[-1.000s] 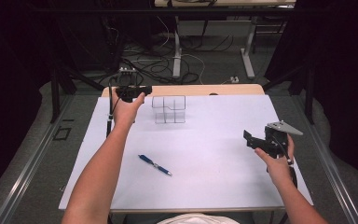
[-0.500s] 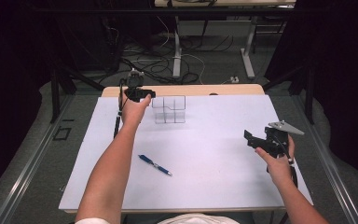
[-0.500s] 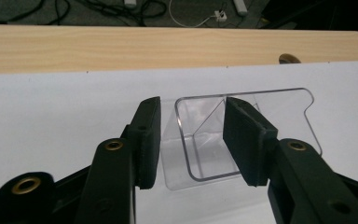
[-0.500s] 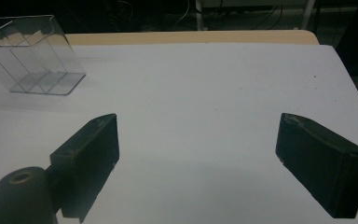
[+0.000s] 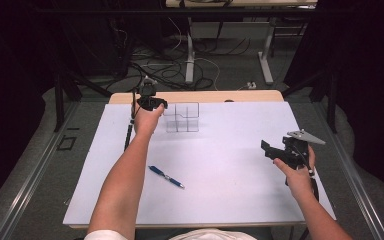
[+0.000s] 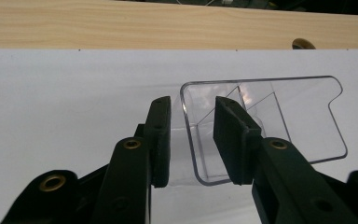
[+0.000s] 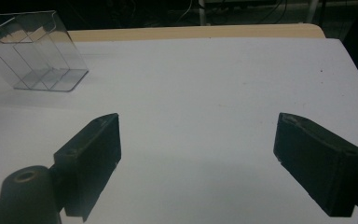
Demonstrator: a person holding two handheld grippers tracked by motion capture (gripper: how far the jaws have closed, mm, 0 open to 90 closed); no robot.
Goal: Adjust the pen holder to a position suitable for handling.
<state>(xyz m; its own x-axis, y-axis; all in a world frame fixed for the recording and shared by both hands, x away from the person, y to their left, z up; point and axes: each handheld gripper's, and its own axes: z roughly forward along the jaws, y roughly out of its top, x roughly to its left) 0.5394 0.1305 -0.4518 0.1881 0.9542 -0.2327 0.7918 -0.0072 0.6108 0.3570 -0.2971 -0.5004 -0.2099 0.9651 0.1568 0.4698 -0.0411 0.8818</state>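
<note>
A clear plastic compartment holder (image 5: 182, 117) stands at the back of the white mat (image 5: 220, 190). My left gripper (image 5: 159, 104) is at its left end. In the left gripper view the holder's left wall (image 6: 190, 140) stands between the jaws of my left gripper (image 6: 192, 106); they have just been closing, and a gap still shows on each side of the wall. My right gripper (image 5: 269, 148) hovers over the mat's right side with its jaws wide apart and nothing between them (image 7: 198, 133). The holder (image 7: 37, 51) shows far off at the upper left of that view.
A blue pen (image 5: 166, 176) lies on the mat in front of the left forearm. A wooden table edge (image 5: 240, 96) runs behind the mat. Cables and table legs lie on the dark floor beyond.
My left hand has moved right and down to the holder's left end. The right hand has stayed where it was.
</note>
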